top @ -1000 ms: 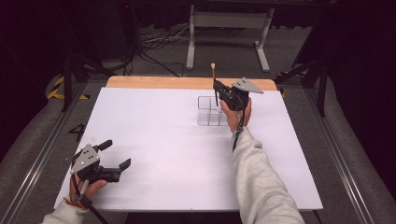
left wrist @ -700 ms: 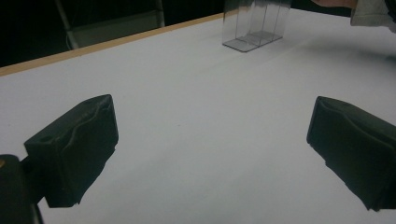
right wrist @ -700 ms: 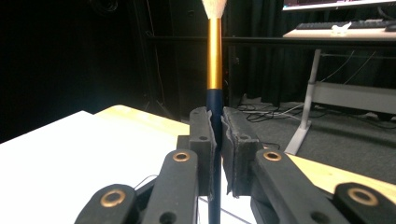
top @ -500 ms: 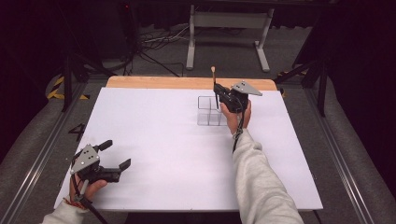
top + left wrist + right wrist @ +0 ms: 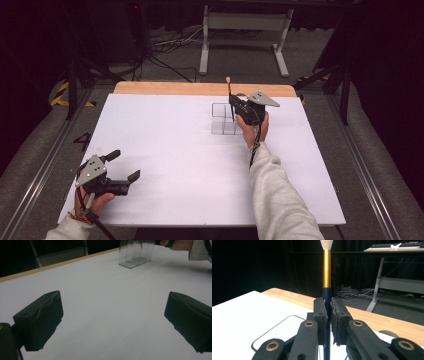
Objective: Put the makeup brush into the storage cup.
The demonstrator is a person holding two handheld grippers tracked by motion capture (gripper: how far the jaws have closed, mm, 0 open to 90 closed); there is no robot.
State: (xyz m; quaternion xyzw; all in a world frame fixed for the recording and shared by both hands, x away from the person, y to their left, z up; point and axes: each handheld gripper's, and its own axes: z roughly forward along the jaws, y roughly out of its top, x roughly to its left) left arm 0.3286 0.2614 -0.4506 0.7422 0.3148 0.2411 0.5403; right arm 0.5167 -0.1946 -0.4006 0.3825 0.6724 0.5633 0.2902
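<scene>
While left gripper [image 5: 122, 166] low, jaws apart: right gripper [image 5: 233, 101] outstretched, jaws clamped on upright brush [image 5: 326, 267] above clear box [image 5: 222, 119].

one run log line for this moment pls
right gripper: shut on upright dark-handled, gold-ferruled brush | above clear plastic compartment box | left gripper: open, holding nothing | white table

The brush [image 5: 326, 270] stands upright — pale bristle tuft at the top, a gold band below it, then a dark blue handle running down. Its lower end hangs over the clear box [image 5: 223, 119], a see-through holder split into compartments that sits on the white table near the far wooden edge — which compartment cannot be told.
</scene>
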